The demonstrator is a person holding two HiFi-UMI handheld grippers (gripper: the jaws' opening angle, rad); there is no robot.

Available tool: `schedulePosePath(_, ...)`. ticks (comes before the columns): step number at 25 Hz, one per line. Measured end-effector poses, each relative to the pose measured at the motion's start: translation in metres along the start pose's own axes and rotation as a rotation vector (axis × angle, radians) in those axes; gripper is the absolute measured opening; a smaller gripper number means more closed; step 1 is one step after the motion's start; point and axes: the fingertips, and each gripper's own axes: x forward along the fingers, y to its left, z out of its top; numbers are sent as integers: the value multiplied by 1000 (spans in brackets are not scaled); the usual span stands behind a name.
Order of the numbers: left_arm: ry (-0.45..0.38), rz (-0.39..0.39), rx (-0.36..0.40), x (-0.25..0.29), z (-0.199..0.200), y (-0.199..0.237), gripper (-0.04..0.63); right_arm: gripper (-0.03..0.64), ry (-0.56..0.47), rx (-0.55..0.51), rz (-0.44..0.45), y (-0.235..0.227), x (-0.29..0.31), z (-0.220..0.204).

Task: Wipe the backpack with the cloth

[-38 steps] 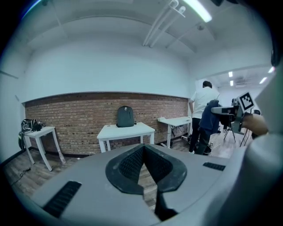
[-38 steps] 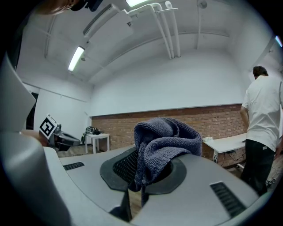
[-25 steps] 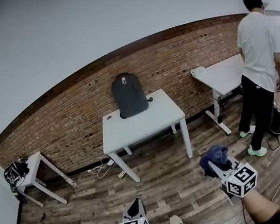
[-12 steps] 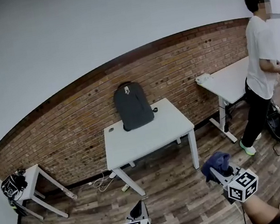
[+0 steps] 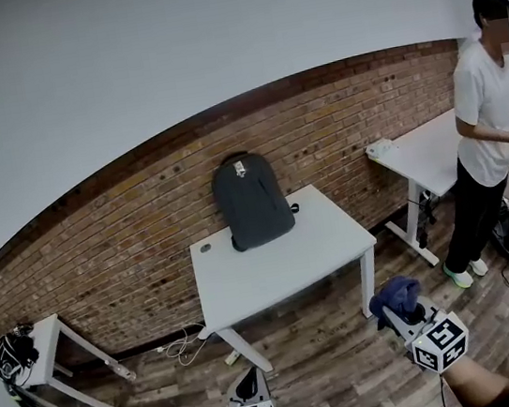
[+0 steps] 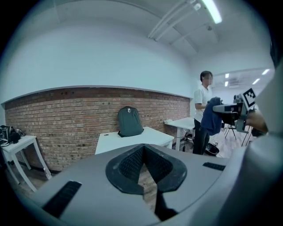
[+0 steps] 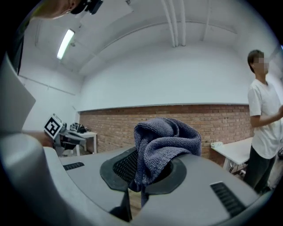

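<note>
- The right tongs are clamped on a bunched blue-grey cloth, which bulges up and over the pads.
- The left tongs are drawn together with nothing between them, and the wooden floor shows through the slit below.
- Both are held low above the floor, the left tongs lower in the head view than the right tongs.
- A dark grey backpack stands upright ahead of both tongs and well apart from them. It sits at the far edge of a white counter, with its back against the brick wall.
- In the left gripper view, the backpack sits straight ahead, above the tongs, and the cloth hangs off to their right.
- The cloth touches neither backpack nor counter.
- Beyond and to the right of the right tongs, a person in a white T-shirt stands beside a second white counter (hands held in front, what they hold too small to tell).
- Far to the left of the left tongs, a small white side table carries a dark bundle by the wall.
- Loose cables lie on the floor under the backpack's counter, ahead of the left tongs.
</note>
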Motion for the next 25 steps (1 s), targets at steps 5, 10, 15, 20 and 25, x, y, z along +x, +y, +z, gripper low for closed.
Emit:
schedulePosePath(5,15,-21,-8,21,-7,21,-11,37,10,-23,9,14,32,-2)
schedulePosePath(10,1,-42,-31,33,-4,32,-9,37,29,-13,23,19,54,-9)
schedulePosePath(15,-8,-64,-65,40,-2,40,-9,37,32,-25,26,24,69,-9)
schedulePosePath(20,-1,-47,-53,51,-2,55,-11,37,38,-14,30,22,86,-13)
schedulePosePath(25,-6,-35,-46,65,4,67,-11,37,22,-11,30,14,106,-10)
